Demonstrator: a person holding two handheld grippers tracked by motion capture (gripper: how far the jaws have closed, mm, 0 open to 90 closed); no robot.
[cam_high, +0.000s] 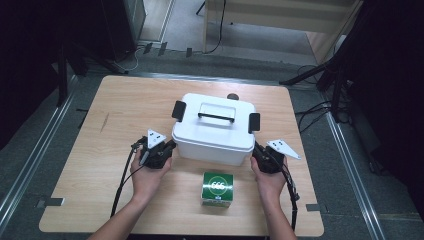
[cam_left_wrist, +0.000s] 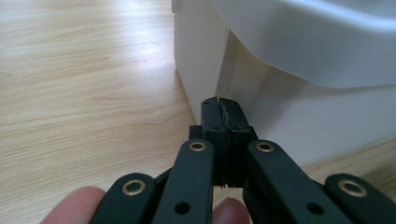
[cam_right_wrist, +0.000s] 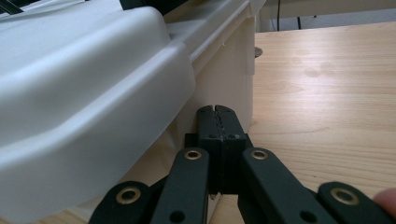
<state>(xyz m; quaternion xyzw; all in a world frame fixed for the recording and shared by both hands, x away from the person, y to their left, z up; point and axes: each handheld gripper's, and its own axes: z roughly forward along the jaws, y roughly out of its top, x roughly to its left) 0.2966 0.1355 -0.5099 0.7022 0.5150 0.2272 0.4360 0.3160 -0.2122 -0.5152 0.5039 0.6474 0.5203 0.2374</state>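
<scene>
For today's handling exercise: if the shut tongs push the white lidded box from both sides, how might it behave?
The white lidded box looks like stiff plastic, so probably won't flex. Its wide flat base suggests sliding rather than tipping. Smooth walls may let the left tongs and right tongs slip.

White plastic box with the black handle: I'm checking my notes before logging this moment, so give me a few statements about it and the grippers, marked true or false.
1. The white plastic lidded box has its lid on. True.
2. The left gripper has its jaws wide open. False: they are shut, with nothing between them.
3. The green-and-white carton sits on top of the box. False: it stands on the wooden table, nearer the person.
4. The right gripper is shut, its tips under the box's rim. True.
</scene>
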